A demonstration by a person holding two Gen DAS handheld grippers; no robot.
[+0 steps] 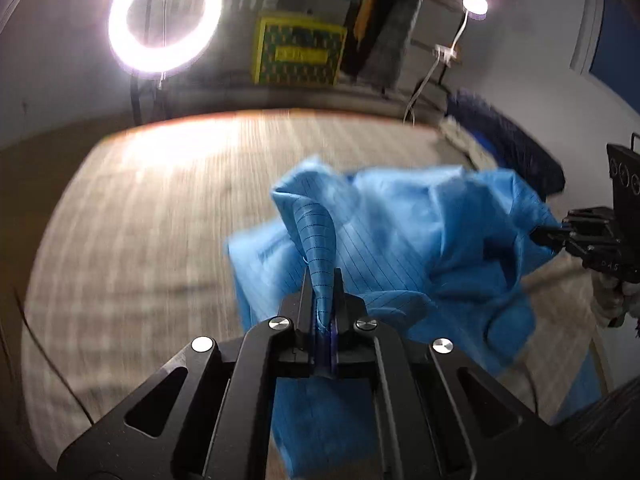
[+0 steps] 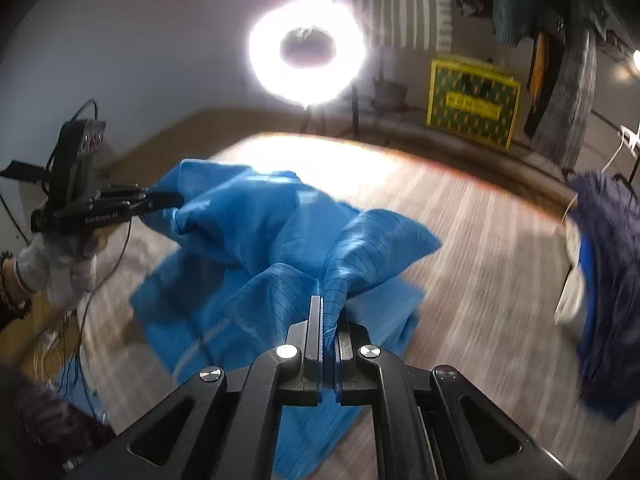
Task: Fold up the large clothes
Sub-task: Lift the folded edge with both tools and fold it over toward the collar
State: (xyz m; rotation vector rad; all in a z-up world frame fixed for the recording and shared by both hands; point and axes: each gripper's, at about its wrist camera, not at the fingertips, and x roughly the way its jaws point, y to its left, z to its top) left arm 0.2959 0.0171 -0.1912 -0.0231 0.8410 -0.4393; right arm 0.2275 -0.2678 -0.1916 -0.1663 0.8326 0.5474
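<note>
A large light-blue garment (image 1: pixel 404 232) with thin dark grid lines hangs bunched above the wood-grain table (image 1: pixel 152 216). My left gripper (image 1: pixel 323 276) is shut on a pinched fold of it. My right gripper (image 2: pixel 330 308) is shut on another fold of the same garment (image 2: pixel 256 240). Each gripper shows in the other's view: the right gripper (image 1: pixel 540 234) at the far right edge, the left gripper (image 2: pixel 176 200) at the left, both clamped on the cloth. The cloth sags between them and trails down past the table's near edge.
A dark blue garment pile (image 2: pixel 608 280) lies at the table's right side. A bright ring light (image 1: pixel 164 20) stands behind the table. A yellow-green crate (image 1: pixel 298 52) sits on the floor beyond. A small lamp (image 1: pixel 474 6) is at the back right.
</note>
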